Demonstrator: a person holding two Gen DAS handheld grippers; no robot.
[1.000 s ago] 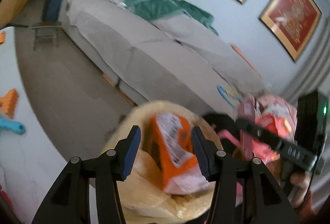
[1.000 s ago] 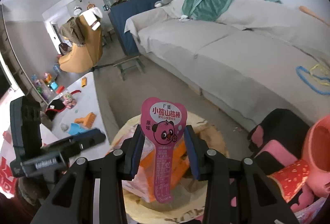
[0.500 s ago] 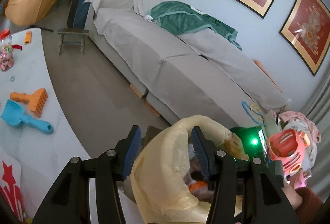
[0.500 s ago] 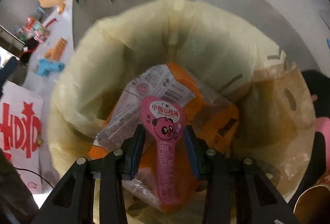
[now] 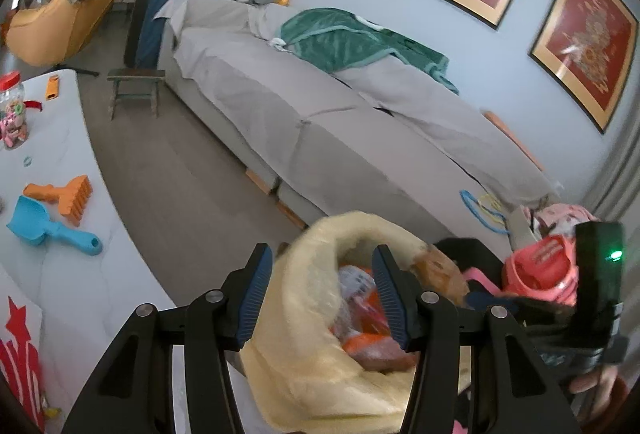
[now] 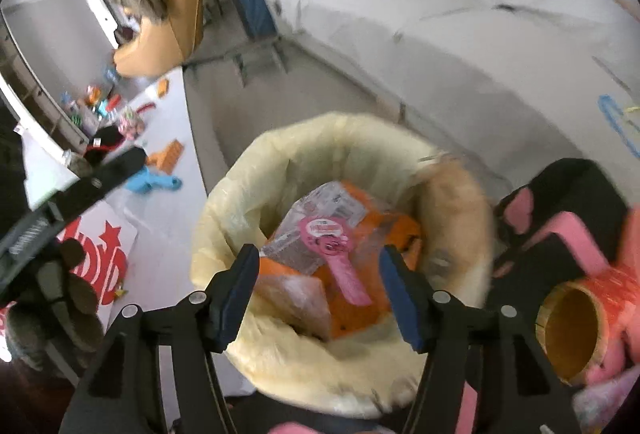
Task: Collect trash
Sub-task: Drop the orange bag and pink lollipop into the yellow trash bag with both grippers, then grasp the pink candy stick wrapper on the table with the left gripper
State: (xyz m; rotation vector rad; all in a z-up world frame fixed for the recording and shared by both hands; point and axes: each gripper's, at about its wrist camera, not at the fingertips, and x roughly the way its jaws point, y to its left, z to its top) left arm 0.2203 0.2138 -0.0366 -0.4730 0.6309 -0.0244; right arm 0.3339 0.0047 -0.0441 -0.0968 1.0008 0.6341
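Cataloguing the collection point: a bin lined with a pale yellow trash bag (image 6: pixel 320 374) stands on the floor beside a white surface (image 5: pixel 80 274), and inside it lies a pink heart-topped snack wrapper (image 6: pixel 336 254), face up on a crumpled orange snack packet (image 6: pixel 360 298). Right claw (image 6: pixel 320 298): its jaws have just been opening and now stand wide above the bag mouth, with nothing pressed between the pads; the pink wrapper rests loose below them, apart from both fingers. Left claw (image 5: pixel 324 298): jaws wide, straddling the near rim of the bag liner, which bulges between them, though whether the pads touch the film cannot be told. Handling notes, as judgement: the wrapper is a thin, flat, nearly weightless laminate, slick on its printed face, liable to slide or flutter; best taken by its narrow stem or pinched across the heart edge. The orange packet is soft, crinkly and springy, likely to rise unless pressed down. The liner is flimsy film that tears or slips off the bin if dragged; take hold at the folded rim. Remaining on the surface: a blue toy scoop (image 5: pixel 44 226), an orange toy rake (image 5: pixel 68 198), a jar with a red lid (image 5: pixel 12 110), and a red-and-white printed sheet (image 5: pixel 20 366); these read as toys and belongings, and nothing among them is clearly trash. A grey covered sofa (image 5: pixel 320 138) stands beyond.
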